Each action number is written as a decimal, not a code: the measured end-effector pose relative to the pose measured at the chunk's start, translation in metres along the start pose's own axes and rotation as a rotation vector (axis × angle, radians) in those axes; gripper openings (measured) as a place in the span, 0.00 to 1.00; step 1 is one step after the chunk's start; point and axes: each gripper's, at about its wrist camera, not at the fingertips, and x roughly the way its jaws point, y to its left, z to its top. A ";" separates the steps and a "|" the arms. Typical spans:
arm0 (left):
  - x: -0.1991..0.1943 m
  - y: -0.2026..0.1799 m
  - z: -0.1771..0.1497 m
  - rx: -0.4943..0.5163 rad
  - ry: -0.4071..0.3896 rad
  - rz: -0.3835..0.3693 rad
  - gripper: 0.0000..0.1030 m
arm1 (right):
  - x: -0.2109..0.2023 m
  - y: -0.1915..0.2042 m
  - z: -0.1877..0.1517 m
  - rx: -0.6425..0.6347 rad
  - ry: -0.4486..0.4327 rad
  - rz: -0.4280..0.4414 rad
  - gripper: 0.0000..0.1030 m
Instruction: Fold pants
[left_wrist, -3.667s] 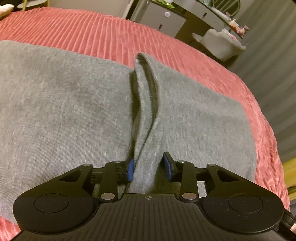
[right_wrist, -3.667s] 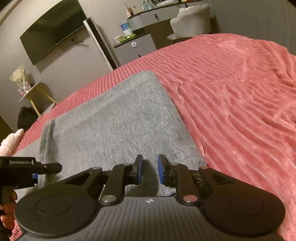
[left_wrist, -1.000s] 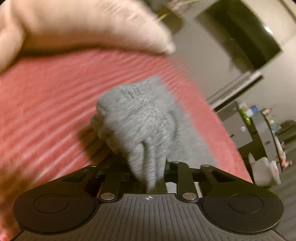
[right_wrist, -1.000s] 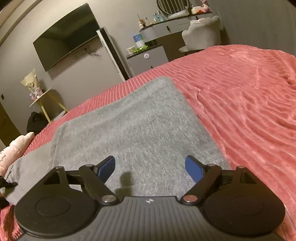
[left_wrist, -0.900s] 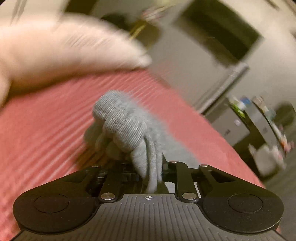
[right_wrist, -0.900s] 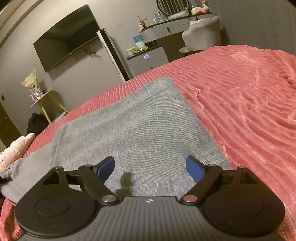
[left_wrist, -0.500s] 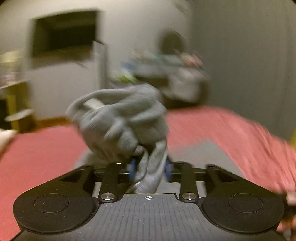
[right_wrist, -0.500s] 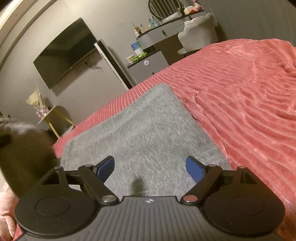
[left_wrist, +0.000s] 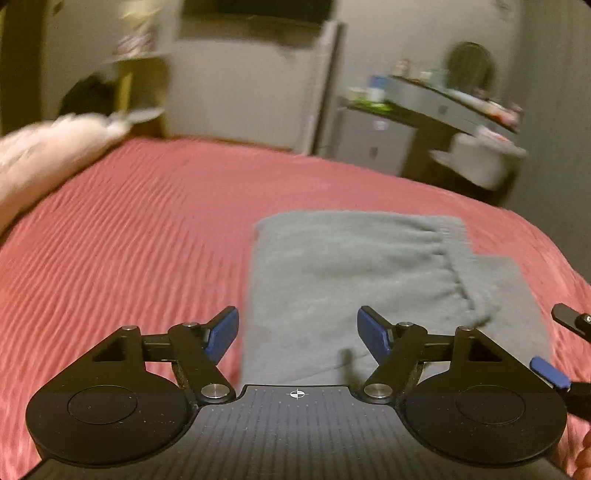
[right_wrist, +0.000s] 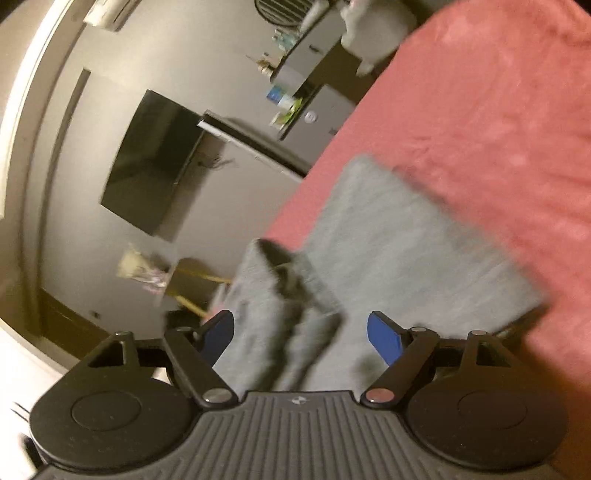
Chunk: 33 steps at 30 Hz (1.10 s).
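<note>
The grey pants (left_wrist: 351, 266) lie folded over on the red bedspread (left_wrist: 129, 240), the upper layer's gathered edge running down the right side. My left gripper (left_wrist: 297, 332) hovers over the near edge; its jaws are opening and no cloth is between the pads. The right gripper (left_wrist: 557, 343) shows at the right edge of this view. In the rolled right wrist view, a raised fold of the pants (right_wrist: 288, 317) stands between the wide jaws of my right gripper (right_wrist: 301, 336). Those jaws are closing, and the pads do not touch the cloth.
A pale pillow (left_wrist: 44, 147) lies at the bed's far left. Beyond the bed stand a grey cabinet (left_wrist: 373, 136), a dresser with small items and a white chair (left_wrist: 480, 158). A dark TV (right_wrist: 151, 162) hangs on the wall.
My left gripper carried the bunched end of the pants across over the rest and let it go. The right wrist view has rolled, and cloth now stands between its jaws.
</note>
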 end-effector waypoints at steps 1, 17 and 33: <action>-0.001 0.000 -0.001 -0.004 0.024 0.010 0.75 | 0.011 0.002 0.000 0.004 0.022 -0.022 0.79; 0.009 0.017 -0.022 -0.022 0.153 0.028 0.76 | 0.101 0.012 -0.002 0.021 0.125 -0.088 0.58; 0.009 -0.015 -0.033 0.122 0.204 -0.034 0.79 | 0.084 0.132 0.001 -0.342 0.053 -0.027 0.41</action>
